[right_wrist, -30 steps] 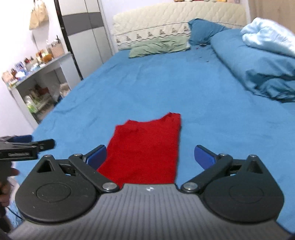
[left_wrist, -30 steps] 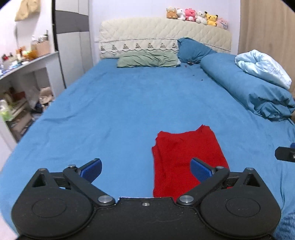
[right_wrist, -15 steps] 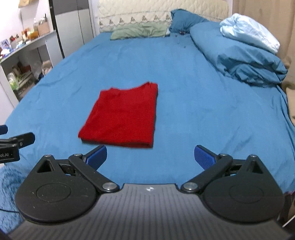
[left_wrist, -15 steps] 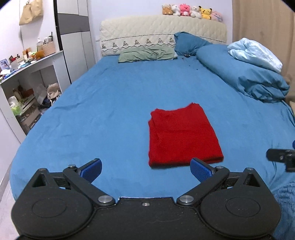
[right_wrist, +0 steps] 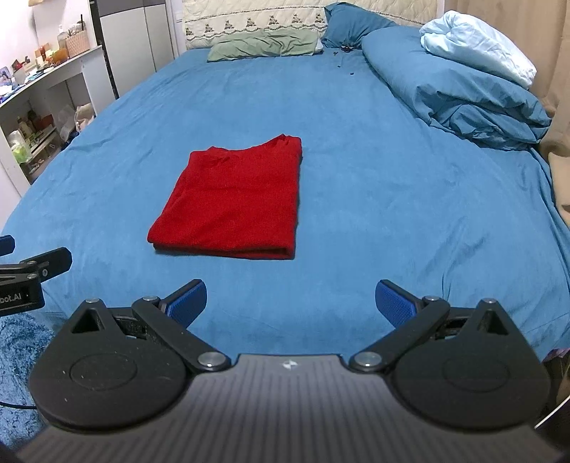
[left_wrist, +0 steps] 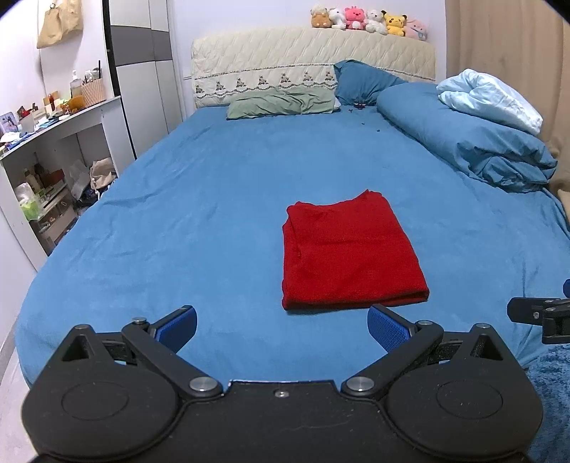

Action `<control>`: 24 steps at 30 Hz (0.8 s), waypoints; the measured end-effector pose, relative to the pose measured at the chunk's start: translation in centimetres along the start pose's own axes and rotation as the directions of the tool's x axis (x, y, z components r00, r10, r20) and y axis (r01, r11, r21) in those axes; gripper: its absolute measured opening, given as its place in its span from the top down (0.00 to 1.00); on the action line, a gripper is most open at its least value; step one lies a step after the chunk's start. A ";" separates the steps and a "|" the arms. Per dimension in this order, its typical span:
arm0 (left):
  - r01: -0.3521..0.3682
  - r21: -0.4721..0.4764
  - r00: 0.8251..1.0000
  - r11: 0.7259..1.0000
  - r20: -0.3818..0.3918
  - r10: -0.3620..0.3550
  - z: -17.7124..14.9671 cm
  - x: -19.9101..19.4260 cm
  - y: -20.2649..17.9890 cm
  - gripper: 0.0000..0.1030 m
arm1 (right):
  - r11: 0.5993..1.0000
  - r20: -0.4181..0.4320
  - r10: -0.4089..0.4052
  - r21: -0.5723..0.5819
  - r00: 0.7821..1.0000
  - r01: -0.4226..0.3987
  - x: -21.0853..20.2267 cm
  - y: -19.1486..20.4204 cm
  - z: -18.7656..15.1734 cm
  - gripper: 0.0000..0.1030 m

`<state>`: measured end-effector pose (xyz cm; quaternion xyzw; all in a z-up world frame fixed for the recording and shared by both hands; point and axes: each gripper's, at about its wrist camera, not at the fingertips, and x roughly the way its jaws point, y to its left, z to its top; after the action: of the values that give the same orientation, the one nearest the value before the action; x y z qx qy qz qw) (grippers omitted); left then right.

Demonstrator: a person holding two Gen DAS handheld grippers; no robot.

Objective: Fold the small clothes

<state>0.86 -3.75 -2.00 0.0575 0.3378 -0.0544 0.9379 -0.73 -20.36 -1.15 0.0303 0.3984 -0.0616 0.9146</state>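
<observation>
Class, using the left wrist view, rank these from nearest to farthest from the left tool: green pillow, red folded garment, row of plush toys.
1. Red folded garment, just ahead, slightly right.
2. Green pillow, at the bed's head.
3. Plush toys, atop the headboard.

A blue sheet covers the bed (left_wrist: 221, 199). At its head edge a green pillow (left_wrist: 281, 103) lies beside a dark blue pillow (left_wrist: 363, 83), under a quilted cream headboard (left_wrist: 313, 50) topped with a row of plush toys (left_wrist: 367, 19). Along the right edge a rolled blue duvet (left_wrist: 473, 142) carries a pale blue blanket (left_wrist: 488, 98). Beyond the left edge stand cluttered white shelves (left_wrist: 46, 171).
</observation>
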 end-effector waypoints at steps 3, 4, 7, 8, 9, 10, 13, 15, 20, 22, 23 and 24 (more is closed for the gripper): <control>-0.001 0.004 1.000 1.000 0.003 0.001 0.0 -0.1 -0.1 0.00 | 1.000 -0.002 -0.003 0.002 1.000 0.003 0.0 0.1 0.1 0.00; -0.002 0.004 1.000 1.000 0.004 0.002 0.0 -0.1 -0.1 0.00 | 1.000 -0.002 -0.002 0.004 1.000 0.002 0.0 0.0 0.1 0.00; 0.000 0.003 1.000 1.000 0.008 0.000 0.0 -0.2 -0.1 0.00 | 1.000 -0.002 -0.002 0.008 1.000 0.002 0.0 0.0 0.1 0.00; 0.000 0.004 1.000 1.000 0.008 0.000 0.0 -0.2 -0.1 0.00 | 1.000 -0.002 -0.001 0.007 1.000 0.001 0.0 -0.1 0.1 0.00; 0.000 0.004 1.000 1.000 0.008 0.000 0.0 -0.2 -0.2 0.00 | 1.000 -0.002 -0.001 0.007 1.000 0.001 0.0 -0.1 0.1 0.00; 0.000 0.003 1.000 1.000 0.009 0.000 0.0 -0.2 -0.2 0.00 | 1.000 -0.002 -0.002 0.007 1.000 0.002 0.0 -0.1 0.1 0.00; 0.000 0.006 1.000 1.000 0.011 0.000 0.0 -0.3 -0.1 0.00 | 1.000 -0.003 -0.001 0.008 1.000 0.001 0.0 -0.1 0.1 0.00; -0.003 0.005 1.000 1.000 0.014 0.003 0.0 -0.3 -0.2 0.00 | 1.000 -0.003 0.000 0.008 1.000 0.001 0.0 0.0 0.1 0.00; -0.005 0.006 1.000 1.000 0.018 0.005 0.1 -0.4 0.0 0.00 | 1.000 -0.003 -0.001 0.006 1.000 0.001 0.0 -0.1 0.1 0.00; -0.007 0.008 1.000 1.000 0.021 0.007 0.1 -0.5 -0.1 0.00 | 1.000 -0.003 -0.001 0.008 1.000 0.001 0.1 -0.1 0.1 0.00; -0.008 0.009 1.000 1.000 0.022 0.008 0.1 -0.6 -0.1 0.00 | 1.000 -0.004 0.001 0.009 1.000 -0.001 0.1 -0.2 0.0 0.00; -0.010 0.011 1.000 1.000 0.024 0.009 0.1 -0.6 0.0 0.00 | 1.000 -0.005 0.001 0.010 1.000 -0.001 0.1 -0.2 0.0 0.00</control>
<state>0.48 -3.77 -1.51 0.0635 0.3259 -0.0524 0.9418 -0.66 -20.58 -1.24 0.0353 0.4002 -0.0631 0.9136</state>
